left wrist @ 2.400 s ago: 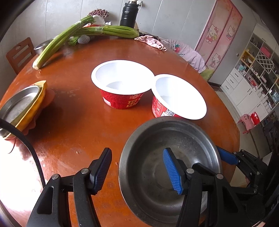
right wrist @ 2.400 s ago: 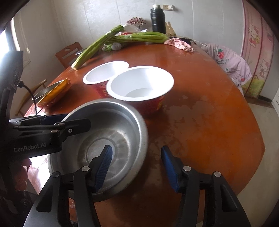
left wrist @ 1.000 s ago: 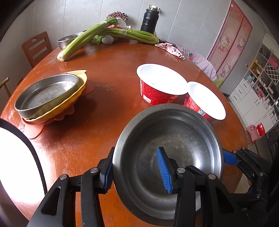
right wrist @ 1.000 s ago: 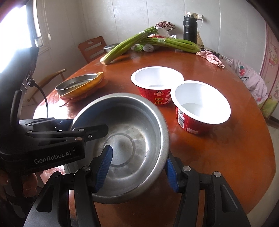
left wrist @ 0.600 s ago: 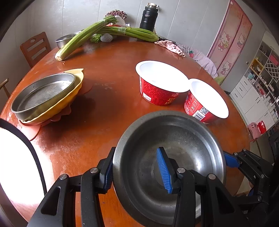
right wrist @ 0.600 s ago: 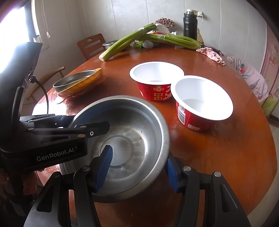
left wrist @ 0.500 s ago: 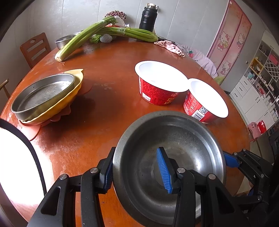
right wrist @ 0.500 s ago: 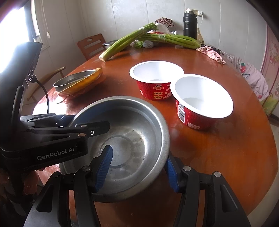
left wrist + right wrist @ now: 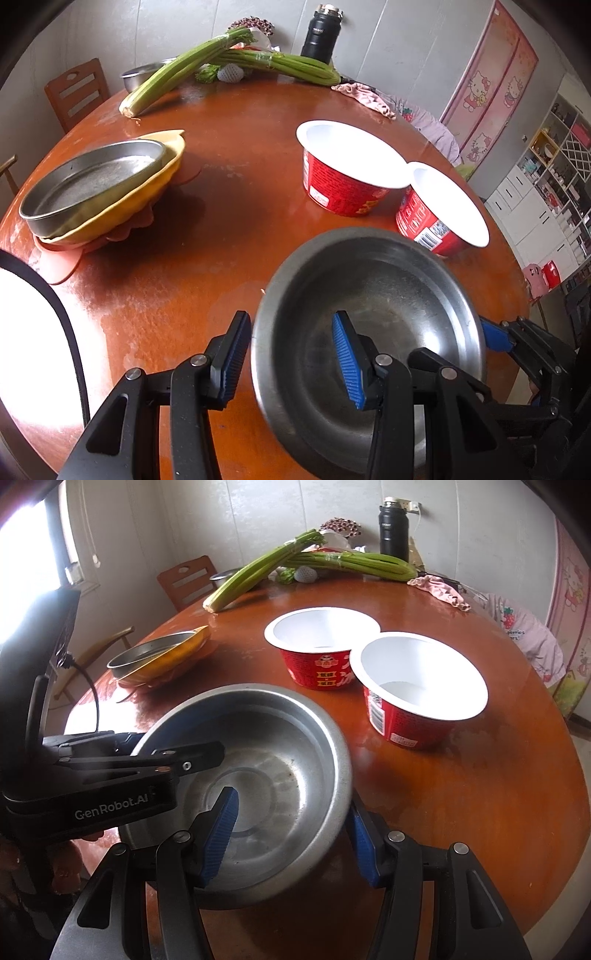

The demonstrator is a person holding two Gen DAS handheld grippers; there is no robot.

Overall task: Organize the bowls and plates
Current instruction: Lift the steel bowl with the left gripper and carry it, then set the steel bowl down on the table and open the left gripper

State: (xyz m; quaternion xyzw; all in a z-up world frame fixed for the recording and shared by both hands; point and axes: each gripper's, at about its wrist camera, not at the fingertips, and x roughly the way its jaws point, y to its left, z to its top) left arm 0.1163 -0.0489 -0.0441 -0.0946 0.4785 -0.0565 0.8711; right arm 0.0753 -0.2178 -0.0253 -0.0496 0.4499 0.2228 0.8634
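Note:
A steel bowl (image 9: 384, 302) (image 9: 280, 746) is held above the near edge of the round wooden table (image 9: 236, 206). My left gripper (image 9: 291, 354) is shut on its left rim, one finger inside, one outside. My right gripper (image 9: 291, 823) is shut on its right rim in the same way. Two red paper bowls with white insides (image 9: 347, 166) (image 9: 443, 206) stand just beyond it, also in the right wrist view (image 9: 321, 642) (image 9: 417, 679). A steel plate (image 9: 92, 177) lies on a yellow dish (image 9: 147, 195) at the left.
Celery stalks (image 9: 207, 62), a black flask (image 9: 319, 31), a pink cloth (image 9: 365, 96) and a small steel bowl (image 9: 138, 75) lie at the table's far side. A wooden chair (image 9: 77, 96) stands behind. A pink mat (image 9: 62, 258) lies under the yellow dish.
Both grippers closed on the steel bowl's rim and lifted it off the table. In the last half second it has drifted slightly with both grips unchanged.

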